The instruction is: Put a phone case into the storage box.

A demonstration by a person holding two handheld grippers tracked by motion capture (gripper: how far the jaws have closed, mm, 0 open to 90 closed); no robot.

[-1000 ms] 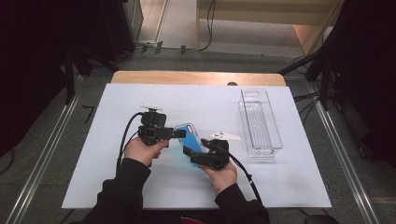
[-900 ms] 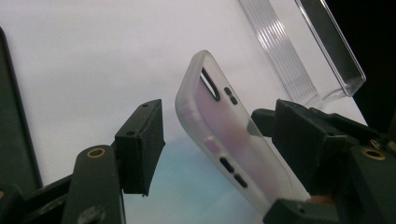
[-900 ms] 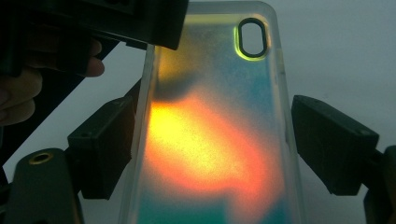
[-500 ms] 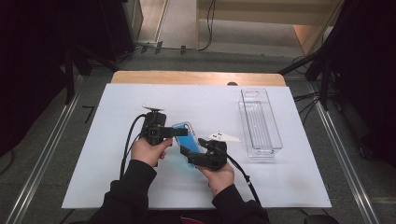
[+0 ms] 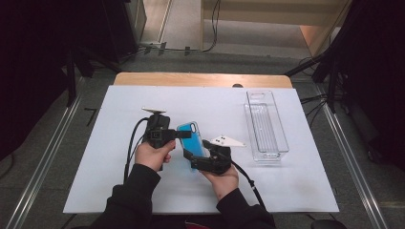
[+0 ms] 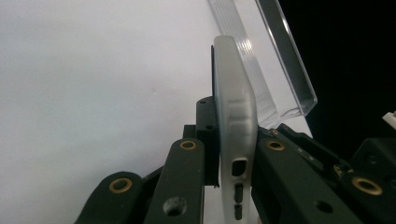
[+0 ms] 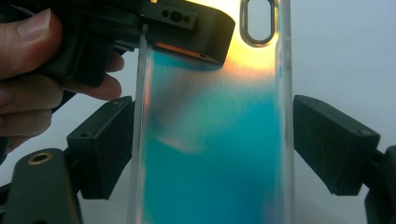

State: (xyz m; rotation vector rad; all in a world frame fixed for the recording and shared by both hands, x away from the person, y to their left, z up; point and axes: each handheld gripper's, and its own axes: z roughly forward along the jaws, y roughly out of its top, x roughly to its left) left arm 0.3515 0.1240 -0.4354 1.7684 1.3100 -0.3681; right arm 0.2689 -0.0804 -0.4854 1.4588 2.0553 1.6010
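Observation:
A translucent phone case (image 5: 190,136), teal fading to orange near its camera cutout, is held above the white table cover between both grippers. My left gripper (image 5: 184,135) reaches in from the left; its jaws have just been closing, and they now pinch the case's front and back near one end (image 6: 233,121). My right gripper (image 5: 196,160) holds the case from below. In the right gripper view its two pads (image 7: 107,144) press on the long edges of the case (image 7: 215,140). The left gripper's jaw tip (image 7: 187,23) crosses the top of the case there.
A clear, long plastic tray (image 5: 265,125) lies to the right on the white table cover (image 5: 95,167), and its end (image 6: 280,70) appears beyond the case in the left gripper view. A wooden table edge runs along the back. Cables trail from both grippers.
The left gripper's jaws have drawn together onto the phone case. Both hands and the case have stayed where they were.

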